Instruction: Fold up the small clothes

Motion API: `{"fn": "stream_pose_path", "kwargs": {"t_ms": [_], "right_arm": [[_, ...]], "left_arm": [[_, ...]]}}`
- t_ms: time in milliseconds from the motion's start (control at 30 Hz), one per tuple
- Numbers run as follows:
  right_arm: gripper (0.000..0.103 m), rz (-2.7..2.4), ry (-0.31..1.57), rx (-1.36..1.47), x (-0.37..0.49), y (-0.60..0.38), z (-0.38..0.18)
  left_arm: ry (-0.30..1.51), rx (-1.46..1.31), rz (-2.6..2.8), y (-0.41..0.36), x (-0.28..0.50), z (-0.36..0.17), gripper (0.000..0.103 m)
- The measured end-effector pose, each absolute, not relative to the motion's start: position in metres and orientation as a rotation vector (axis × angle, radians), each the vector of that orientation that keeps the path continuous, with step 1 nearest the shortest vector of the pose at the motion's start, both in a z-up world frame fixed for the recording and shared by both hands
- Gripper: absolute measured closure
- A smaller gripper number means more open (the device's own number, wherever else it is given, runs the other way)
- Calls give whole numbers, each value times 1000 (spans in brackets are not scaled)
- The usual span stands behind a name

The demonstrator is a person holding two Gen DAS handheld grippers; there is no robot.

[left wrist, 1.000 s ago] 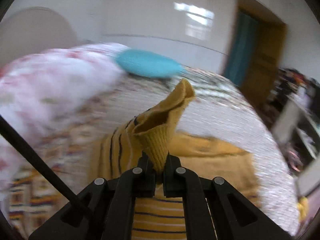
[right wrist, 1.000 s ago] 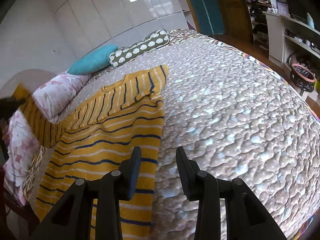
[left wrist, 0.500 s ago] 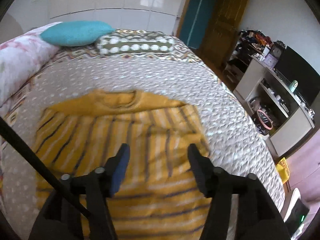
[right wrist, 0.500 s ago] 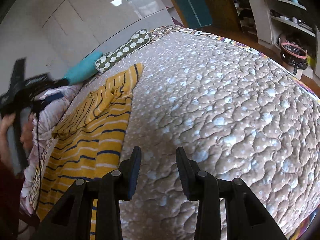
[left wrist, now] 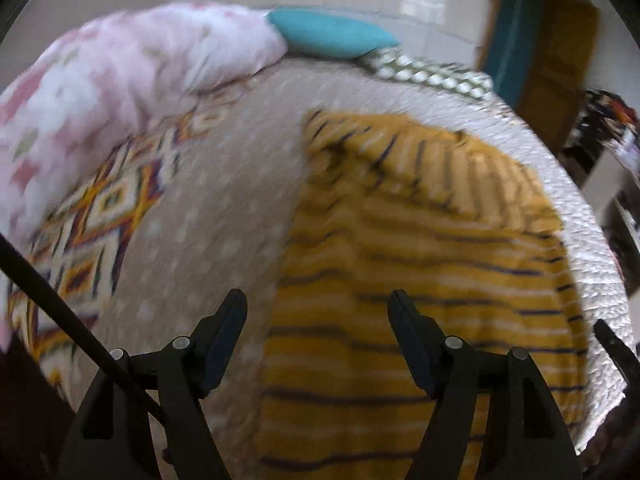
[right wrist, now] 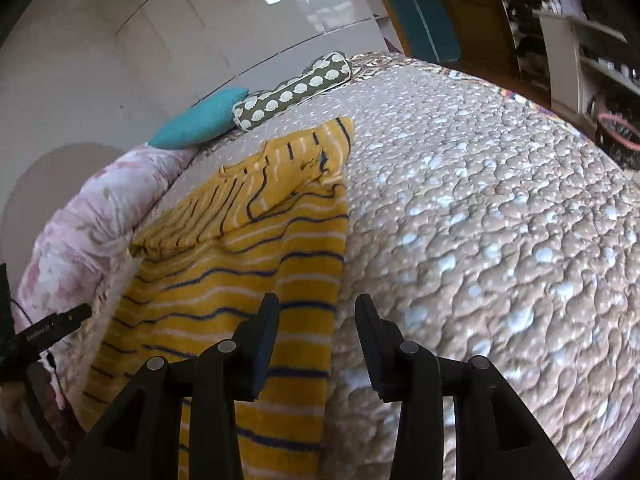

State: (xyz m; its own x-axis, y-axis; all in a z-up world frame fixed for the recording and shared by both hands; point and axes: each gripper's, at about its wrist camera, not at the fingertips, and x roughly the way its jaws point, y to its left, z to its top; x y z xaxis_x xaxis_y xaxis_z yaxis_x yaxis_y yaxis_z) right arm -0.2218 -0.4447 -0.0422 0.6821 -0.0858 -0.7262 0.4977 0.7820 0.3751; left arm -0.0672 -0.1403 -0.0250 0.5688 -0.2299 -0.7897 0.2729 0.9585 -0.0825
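One striped sweater (right wrist: 240,280); three pillows, two grippers

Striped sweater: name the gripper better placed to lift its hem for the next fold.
Probably the left gripper: its jaws, just opened, are empty and straddle the striped sweater's near edge. The right gripper is open too, but mostly over the bedspread.

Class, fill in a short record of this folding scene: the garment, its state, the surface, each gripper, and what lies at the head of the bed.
garment: yellow striped sweater
state: sleeve folded across the top
surface: quilted bedspread
left gripper: open, jaws just been opening, holding nothing
right gripper: open, holding nothing
head of bed: teal pillow, dotted bolster, floral duvet
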Motion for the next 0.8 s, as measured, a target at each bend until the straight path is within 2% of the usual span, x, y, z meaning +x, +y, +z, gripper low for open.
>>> {"fn": "stream_pose_path", "kwargs": {"t_ms": [167,267,367,700,800], "right_arm": [[60,-401,768,498,-234,-431,-45],[53,-433,771,439,-245,-426,-47],[53,-466,773,404,-258,-427,-52],[52,-521,713,346,-282,-441,-65],[47,-529,693,276,-281,-431,-69]], "left_arm": [[994,33,-301,-144,-89,-47,31],[998,86,-303,-163,-102,-50,31],[997,127,-307,-184,-112,-50,31],[984,190,-223,-228,-113,-67,15],[976,228,-200,-235,-114,-70,10]]}}
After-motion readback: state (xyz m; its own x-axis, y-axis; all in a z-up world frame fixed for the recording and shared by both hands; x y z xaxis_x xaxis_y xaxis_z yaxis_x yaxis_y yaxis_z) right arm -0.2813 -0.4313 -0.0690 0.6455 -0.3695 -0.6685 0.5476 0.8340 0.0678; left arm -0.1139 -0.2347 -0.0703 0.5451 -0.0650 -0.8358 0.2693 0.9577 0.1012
